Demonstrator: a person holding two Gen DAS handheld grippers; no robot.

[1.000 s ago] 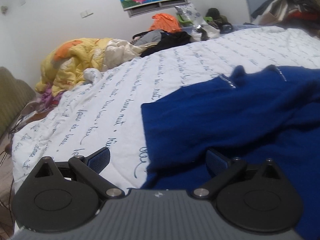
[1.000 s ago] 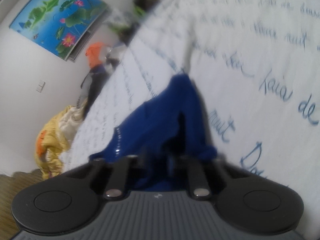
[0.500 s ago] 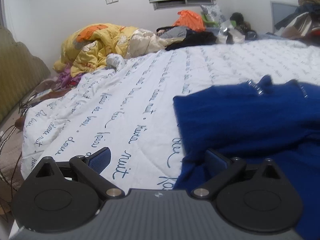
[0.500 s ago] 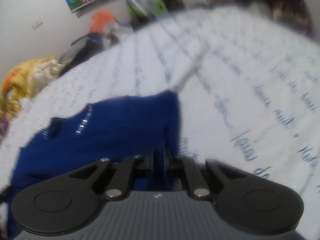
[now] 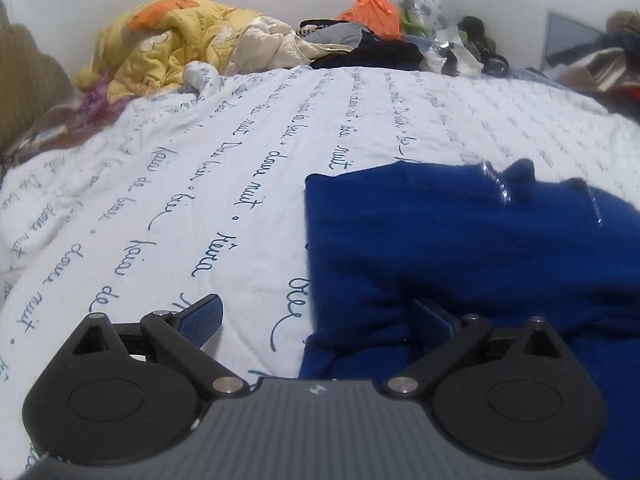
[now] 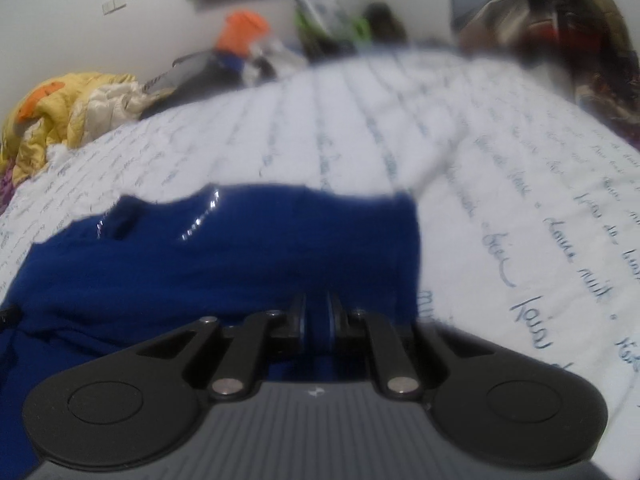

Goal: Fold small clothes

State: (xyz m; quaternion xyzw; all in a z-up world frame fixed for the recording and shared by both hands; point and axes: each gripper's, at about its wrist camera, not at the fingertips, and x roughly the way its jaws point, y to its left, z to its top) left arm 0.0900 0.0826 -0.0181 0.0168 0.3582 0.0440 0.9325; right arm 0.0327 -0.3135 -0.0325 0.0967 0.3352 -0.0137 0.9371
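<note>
A dark blue garment (image 5: 460, 248) lies on the white bedspread with blue script (image 5: 200, 168); it has a small sparkly trim near its far edge. My left gripper (image 5: 316, 316) is open and low over the garment's near left corner, with its right finger on the blue cloth and its left finger over bare bedspread. In the right wrist view the same garment (image 6: 224, 256) fills the lower left. My right gripper (image 6: 316, 320) is shut on a fold of the blue garment at its near right part.
A yellow and orange quilt (image 5: 168, 44) is heaped at the bed's far left. Dark clothes, an orange bag (image 5: 372, 12) and clutter line the far edge under a flower picture. More piled clothes (image 6: 580, 40) sit at the far right.
Both grippers have swung round to face the head of the bed. The right gripper has brought its held fold down, so the blue garment now lies spread flatter. The left gripper has stayed open.
</note>
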